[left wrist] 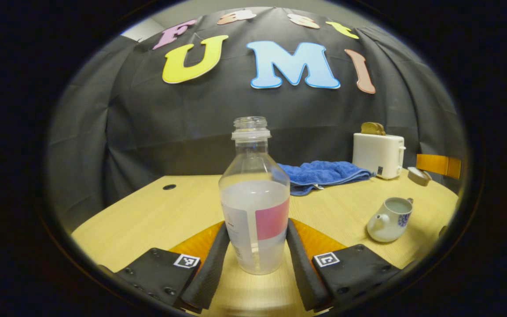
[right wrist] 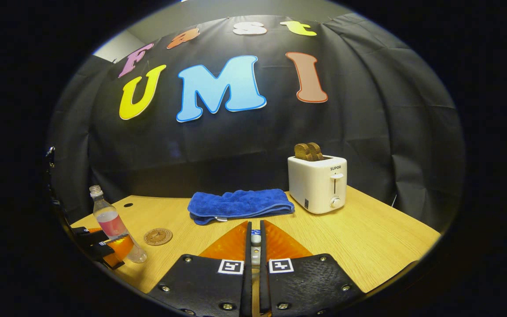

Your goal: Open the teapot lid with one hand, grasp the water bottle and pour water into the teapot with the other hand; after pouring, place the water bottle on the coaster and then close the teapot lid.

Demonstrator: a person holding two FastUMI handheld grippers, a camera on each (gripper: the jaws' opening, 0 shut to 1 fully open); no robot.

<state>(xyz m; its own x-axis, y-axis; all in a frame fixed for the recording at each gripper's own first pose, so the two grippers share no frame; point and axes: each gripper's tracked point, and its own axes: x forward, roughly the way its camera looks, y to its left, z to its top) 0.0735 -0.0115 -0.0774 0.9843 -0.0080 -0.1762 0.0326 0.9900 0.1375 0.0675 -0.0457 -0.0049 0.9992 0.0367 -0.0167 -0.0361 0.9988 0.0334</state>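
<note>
An uncapped clear water bottle (left wrist: 255, 207) with a pink label, partly full, stands upright between the fingers of my left gripper (left wrist: 257, 224), which press on both its sides. The right gripper view shows that bottle (right wrist: 112, 223) and the left gripper (right wrist: 104, 248) just left of a round brown coaster (right wrist: 158, 236); the bottle is beside it, not on it. The white teapot (left wrist: 387, 220) with blue pattern sits lidless at the right. My right gripper (right wrist: 255, 223) is shut on the lid's small knob (right wrist: 256, 240). In the left gripper view it (left wrist: 438, 165) holds the lid (left wrist: 419, 176) behind the teapot.
A folded blue towel (right wrist: 240, 204) lies at the back of the wooden table (right wrist: 368, 242). Next to it on the right is a white toaster (right wrist: 317, 185) with toast in its slots. The black cloth wall closes off the far side.
</note>
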